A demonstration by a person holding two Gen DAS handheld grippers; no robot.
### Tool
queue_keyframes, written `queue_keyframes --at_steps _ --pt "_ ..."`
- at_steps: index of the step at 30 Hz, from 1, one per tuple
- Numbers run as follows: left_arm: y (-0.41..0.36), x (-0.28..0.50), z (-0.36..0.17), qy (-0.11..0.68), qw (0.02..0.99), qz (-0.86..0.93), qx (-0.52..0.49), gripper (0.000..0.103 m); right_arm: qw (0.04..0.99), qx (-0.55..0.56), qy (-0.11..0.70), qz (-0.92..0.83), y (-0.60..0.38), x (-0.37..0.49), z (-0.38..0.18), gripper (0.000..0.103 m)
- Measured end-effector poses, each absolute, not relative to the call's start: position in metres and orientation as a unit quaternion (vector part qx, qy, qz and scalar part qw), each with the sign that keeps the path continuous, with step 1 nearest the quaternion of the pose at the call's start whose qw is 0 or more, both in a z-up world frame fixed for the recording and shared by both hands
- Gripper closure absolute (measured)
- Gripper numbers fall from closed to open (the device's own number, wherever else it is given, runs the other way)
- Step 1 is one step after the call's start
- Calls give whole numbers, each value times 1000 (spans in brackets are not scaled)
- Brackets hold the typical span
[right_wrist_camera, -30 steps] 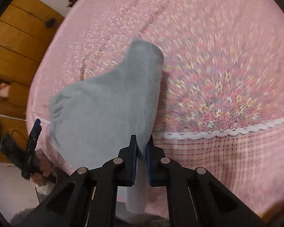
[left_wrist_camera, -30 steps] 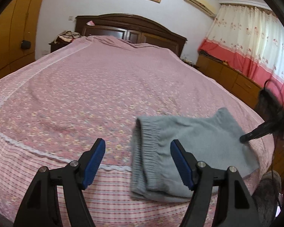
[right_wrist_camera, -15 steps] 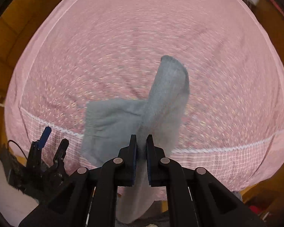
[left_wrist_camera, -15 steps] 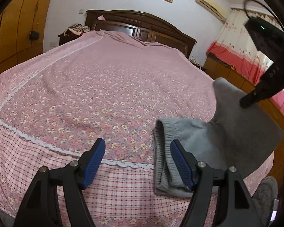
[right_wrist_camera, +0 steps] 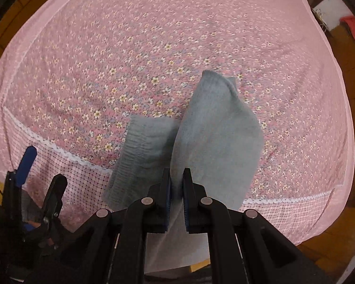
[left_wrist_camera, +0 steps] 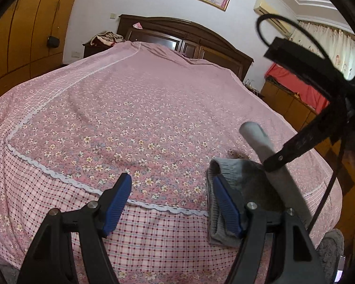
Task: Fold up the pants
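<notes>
Grey pants (right_wrist_camera: pixel 215 127) lie at the near edge of a pink flowered bed (right_wrist_camera: pixel 153 35). Their elastic waistband (right_wrist_camera: pixel 139 146) rests flat on the bedspread. My right gripper (right_wrist_camera: pixel 176 189) is shut on the leg end and holds it lifted above the waistband part. In the left wrist view the pants (left_wrist_camera: pixel 236 172) sit at the lower right, the lifted part (left_wrist_camera: pixel 260 142) rising under the right gripper (left_wrist_camera: pixel 272 163). My left gripper (left_wrist_camera: pixel 172 203) is open and empty, its right finger just in front of the waistband. It also shows in the right wrist view (right_wrist_camera: pixel 39 165).
A dark wooden headboard (left_wrist_camera: pixel 189 35) stands at the far end of the bed. A wooden wardrobe (left_wrist_camera: pixel 23 30) lines the left wall. Low wooden cabinets (left_wrist_camera: pixel 288 104) and curtains (left_wrist_camera: pixel 331 45) are at the right. A white lace trim (left_wrist_camera: pixel 59 177) crosses the bedspread near its front edge.
My right gripper has lifted the leg end higher and carried it over toward the waistband. The left gripper has stayed open while its view shifted left across the bed.
</notes>
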State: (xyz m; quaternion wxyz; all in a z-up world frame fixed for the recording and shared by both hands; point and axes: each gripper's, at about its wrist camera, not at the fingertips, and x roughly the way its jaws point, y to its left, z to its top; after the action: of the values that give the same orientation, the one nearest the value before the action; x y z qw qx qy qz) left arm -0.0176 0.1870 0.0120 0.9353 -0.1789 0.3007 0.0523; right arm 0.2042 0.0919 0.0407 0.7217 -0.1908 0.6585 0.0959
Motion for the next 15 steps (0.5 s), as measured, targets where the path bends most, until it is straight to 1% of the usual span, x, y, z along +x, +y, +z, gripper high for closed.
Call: queue_keyframes --at_steps 5,13,14,15 --pt "187 -13 11 305 934 62 -176 28 719 -199 658 100 107 199 31 93" --pt "198 -16 9 299 928 56 -217 29 714 -218 655 116 129 188 25 92" --pt "200 -16 8 300 926 55 -222 29 713 -223 654 120 133 187 24 91" --pt "200 -16 7 302 925 54 -225 29 711 -227 653 128 137 185 21 86"
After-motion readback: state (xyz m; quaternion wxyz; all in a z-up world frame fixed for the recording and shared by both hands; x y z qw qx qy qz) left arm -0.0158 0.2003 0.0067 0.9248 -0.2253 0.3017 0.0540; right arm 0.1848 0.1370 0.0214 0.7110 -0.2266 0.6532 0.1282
